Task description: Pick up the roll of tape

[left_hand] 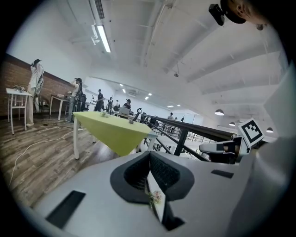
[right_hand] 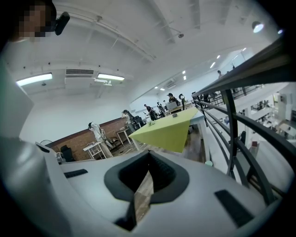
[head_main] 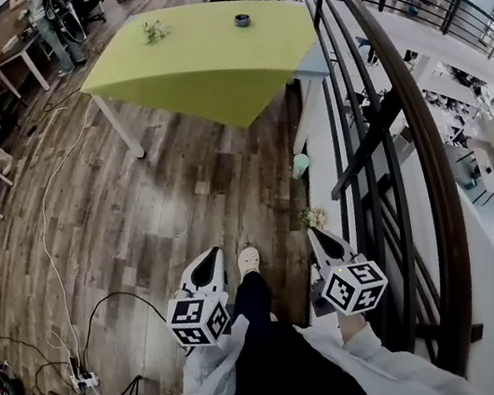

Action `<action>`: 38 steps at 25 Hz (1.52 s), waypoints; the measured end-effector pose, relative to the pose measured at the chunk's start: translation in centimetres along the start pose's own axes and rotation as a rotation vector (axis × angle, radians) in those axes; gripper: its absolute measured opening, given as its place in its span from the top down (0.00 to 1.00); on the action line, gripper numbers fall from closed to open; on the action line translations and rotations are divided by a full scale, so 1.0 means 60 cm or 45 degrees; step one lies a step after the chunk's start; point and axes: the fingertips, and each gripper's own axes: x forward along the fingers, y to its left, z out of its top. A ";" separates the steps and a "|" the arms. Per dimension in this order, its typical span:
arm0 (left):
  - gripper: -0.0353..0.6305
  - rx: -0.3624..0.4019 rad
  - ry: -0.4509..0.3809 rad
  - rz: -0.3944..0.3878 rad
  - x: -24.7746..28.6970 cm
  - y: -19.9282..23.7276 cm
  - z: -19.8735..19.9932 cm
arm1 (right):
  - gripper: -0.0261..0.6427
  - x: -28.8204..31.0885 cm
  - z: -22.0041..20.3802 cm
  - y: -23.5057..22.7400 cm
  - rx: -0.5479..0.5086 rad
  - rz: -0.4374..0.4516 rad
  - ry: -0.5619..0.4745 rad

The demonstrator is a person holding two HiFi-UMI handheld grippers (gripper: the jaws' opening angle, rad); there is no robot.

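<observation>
Roll of tape: small, dark and ring-shaped, lying flat on the yellow-green table towards its far right edge. It is too small here to make out surface detail. A small pale cluster, not identifiable, sits well to its left on the same tabletop. The table has white legs and stands on a wood-plank floor, beside a dark curved railing. A white cable trails across the floor on the left.

Left gripper: held low in front of the person, well apart from the table, with its jaws closed together and nothing between them. Right gripper: level with the left one and close to the railing, with its jaws likewise closed and empty. A pale shoe shows between the two grippers.
</observation>
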 end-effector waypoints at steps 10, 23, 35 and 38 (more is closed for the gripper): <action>0.92 0.016 -0.004 0.069 0.090 0.063 0.041 | 0.95 0.105 0.038 -0.026 0.010 0.022 0.040; 0.92 0.007 0.007 0.137 0.221 0.147 0.111 | 0.95 0.259 0.129 -0.055 -0.002 0.049 0.077; 0.92 0.055 -0.023 0.095 0.330 0.211 0.176 | 0.95 0.379 0.198 -0.073 -0.041 0.003 0.022; 0.92 0.062 -0.027 0.096 0.350 0.231 0.184 | 0.85 0.411 0.205 -0.070 -0.043 0.019 0.011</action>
